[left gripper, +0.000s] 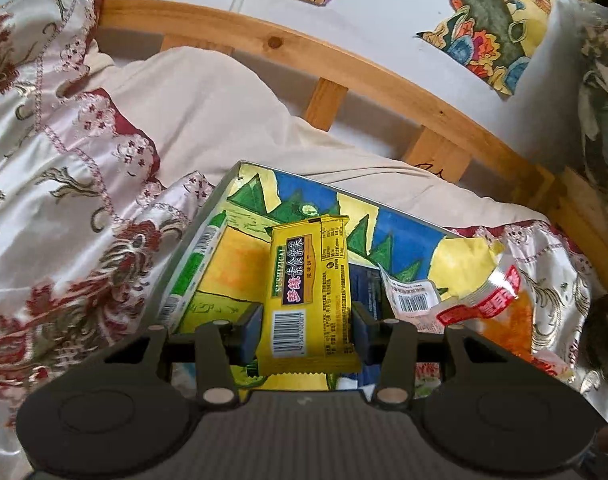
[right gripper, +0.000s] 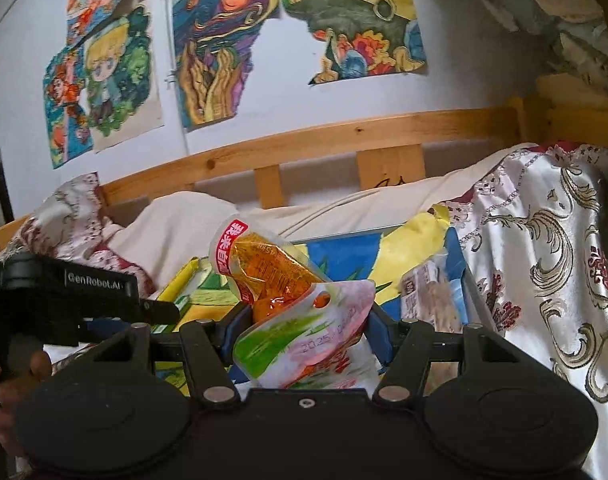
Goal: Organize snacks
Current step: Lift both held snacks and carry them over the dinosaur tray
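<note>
Jaws clamping snack packets, quilted bed (left gripper: 44, 200), drawings (right gripper: 212, 48)

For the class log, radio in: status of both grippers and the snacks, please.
Left gripper shut on yellow snack packet. Right gripper shut on orange-and-white snack pouch. Both over the colourful box. Nothing blocking.

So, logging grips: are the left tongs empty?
No, the left tongs are shut on the yellow snack packet.
</note>
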A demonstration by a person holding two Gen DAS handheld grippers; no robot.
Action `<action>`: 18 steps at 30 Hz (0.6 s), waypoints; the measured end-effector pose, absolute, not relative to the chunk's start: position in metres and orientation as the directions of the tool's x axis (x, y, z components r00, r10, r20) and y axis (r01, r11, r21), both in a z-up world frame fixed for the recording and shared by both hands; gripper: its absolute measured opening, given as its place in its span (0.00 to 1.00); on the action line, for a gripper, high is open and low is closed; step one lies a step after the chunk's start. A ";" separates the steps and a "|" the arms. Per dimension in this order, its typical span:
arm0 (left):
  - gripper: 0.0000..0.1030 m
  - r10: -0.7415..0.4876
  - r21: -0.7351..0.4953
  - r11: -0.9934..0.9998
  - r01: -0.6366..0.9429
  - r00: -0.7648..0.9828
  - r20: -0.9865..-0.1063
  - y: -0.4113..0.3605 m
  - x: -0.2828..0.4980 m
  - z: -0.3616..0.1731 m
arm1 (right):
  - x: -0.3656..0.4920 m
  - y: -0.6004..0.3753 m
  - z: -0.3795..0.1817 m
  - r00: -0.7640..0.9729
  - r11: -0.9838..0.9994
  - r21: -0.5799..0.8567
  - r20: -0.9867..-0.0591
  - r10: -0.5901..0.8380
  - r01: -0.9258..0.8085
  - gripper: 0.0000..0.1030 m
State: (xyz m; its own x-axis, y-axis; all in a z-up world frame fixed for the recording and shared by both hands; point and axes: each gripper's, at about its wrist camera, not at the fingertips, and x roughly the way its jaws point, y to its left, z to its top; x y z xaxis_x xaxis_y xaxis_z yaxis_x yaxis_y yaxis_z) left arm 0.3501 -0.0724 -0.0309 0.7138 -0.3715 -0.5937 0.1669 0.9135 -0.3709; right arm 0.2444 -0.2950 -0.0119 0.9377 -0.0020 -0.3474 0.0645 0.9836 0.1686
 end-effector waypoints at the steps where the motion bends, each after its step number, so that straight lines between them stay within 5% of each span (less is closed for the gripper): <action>1: 0.49 -0.371 -0.372 0.914 0.164 0.713 -0.595 -0.075 0.353 -0.035 | 0.247 -0.297 -0.014 0.937 0.983 0.169 -0.349 -0.007 0.070 0.61; 18: 0.49 -0.365 -0.308 0.927 0.214 0.709 -0.604 -0.116 0.378 -0.053 | 0.282 -0.303 -0.034 0.925 0.983 0.159 -0.378 -0.027 0.093 0.61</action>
